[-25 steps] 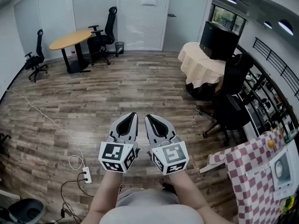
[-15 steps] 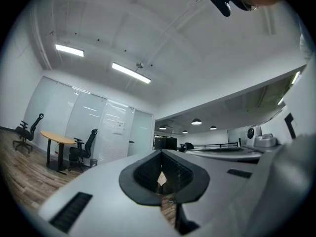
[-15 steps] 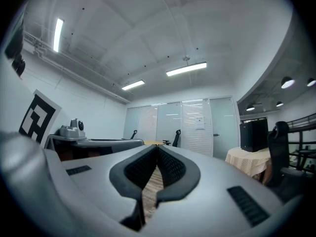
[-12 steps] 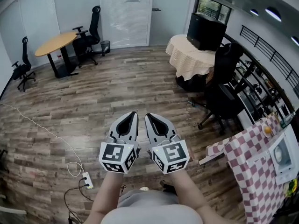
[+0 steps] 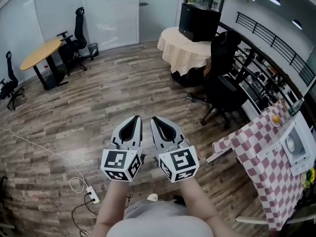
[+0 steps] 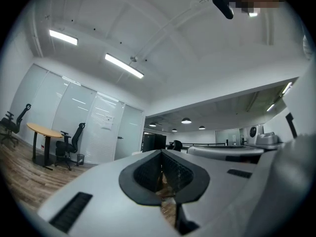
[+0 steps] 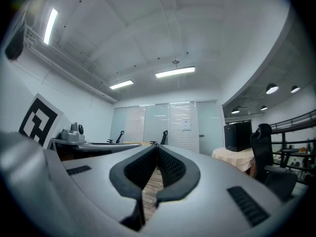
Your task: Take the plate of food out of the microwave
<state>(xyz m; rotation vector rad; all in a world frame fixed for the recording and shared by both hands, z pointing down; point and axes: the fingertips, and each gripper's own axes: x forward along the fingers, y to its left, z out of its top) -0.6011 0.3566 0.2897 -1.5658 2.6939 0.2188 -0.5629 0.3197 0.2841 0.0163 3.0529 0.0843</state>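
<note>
Hovering side by side over wood floor [image 5: 98,107], near centre: left gripper [image 5: 135,118] and right gripper [image 5: 154,119], both with jaws pressed together, nothing held. Microwave [image 5: 295,147] on checkered table [image 5: 261,167] at right edge, well apart from grippers; plate not visible.

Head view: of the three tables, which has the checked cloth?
The table at the right edge, draped in red-and-white checks. The round table at the back has a plain cream cloth; the table far left is bare wood.
</note>
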